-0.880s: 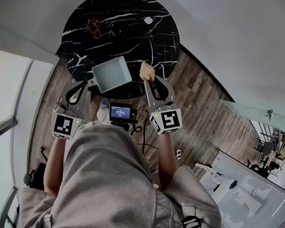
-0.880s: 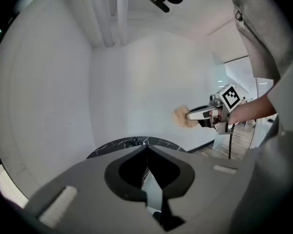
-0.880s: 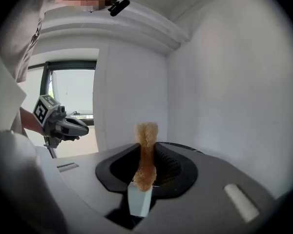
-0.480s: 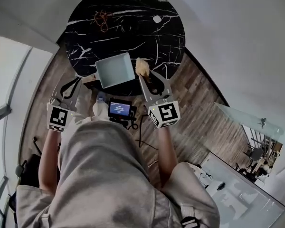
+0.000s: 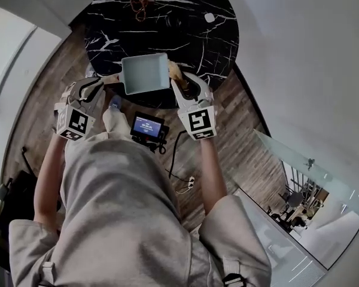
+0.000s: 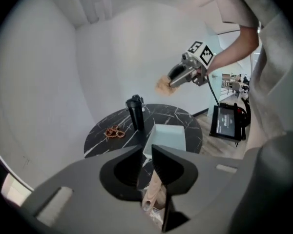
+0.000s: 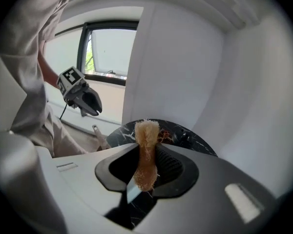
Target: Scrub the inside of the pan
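Light: soft daylight, even in all 3 views. Your main src is the window (image 7: 107,52) in the right gripper view, blown out to near white. No hard shadows; white walls read flat grey. Black marble table (image 5: 107,34) shows a faint sheen, no glare. Fisheye is strong: wood floor (image 5: 239,118) and walls bow twd the edges, and both gripper views vignette to black at the corners. Left gripper (image 6: 145,155) is underexposed, near-black in its own view. Near-field parts are soft; bkgd is fairly sharp.

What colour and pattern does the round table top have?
Black with white marble-like veins; the table top shows best in the head view.
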Demonstrator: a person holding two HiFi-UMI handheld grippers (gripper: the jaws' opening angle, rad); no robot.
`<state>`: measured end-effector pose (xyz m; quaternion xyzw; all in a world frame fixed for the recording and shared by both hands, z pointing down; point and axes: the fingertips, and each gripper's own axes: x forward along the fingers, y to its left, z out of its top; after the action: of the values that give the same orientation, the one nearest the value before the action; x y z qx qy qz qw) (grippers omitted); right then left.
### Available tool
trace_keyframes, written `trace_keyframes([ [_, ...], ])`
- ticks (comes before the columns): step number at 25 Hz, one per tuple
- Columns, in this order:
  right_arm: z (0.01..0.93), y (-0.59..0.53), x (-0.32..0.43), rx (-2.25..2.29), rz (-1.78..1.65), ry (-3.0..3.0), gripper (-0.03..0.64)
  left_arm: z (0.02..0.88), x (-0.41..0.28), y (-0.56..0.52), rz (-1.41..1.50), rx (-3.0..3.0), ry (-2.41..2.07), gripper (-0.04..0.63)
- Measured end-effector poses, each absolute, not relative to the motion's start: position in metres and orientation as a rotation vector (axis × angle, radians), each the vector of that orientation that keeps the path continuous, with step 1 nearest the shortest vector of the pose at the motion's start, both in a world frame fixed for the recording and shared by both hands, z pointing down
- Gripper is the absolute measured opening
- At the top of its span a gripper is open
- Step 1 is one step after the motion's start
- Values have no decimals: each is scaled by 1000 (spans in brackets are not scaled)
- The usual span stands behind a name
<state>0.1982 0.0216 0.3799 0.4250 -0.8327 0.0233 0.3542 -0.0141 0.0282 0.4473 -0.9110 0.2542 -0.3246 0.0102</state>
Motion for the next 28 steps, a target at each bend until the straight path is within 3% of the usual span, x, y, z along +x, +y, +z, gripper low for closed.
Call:
trace_keyframes([
  [3,415,17,194,867,-99,-2041,115,487,-20,37,-1179,-2789,664,98],
  [11,491,11,199,382,-382,-1796,110,539,-30,38,-1302,-2739,560,144],
  [28,602,-29,215,-110,-235,-1422,107,595,-26,39,-1452,-2728,299,176],
])
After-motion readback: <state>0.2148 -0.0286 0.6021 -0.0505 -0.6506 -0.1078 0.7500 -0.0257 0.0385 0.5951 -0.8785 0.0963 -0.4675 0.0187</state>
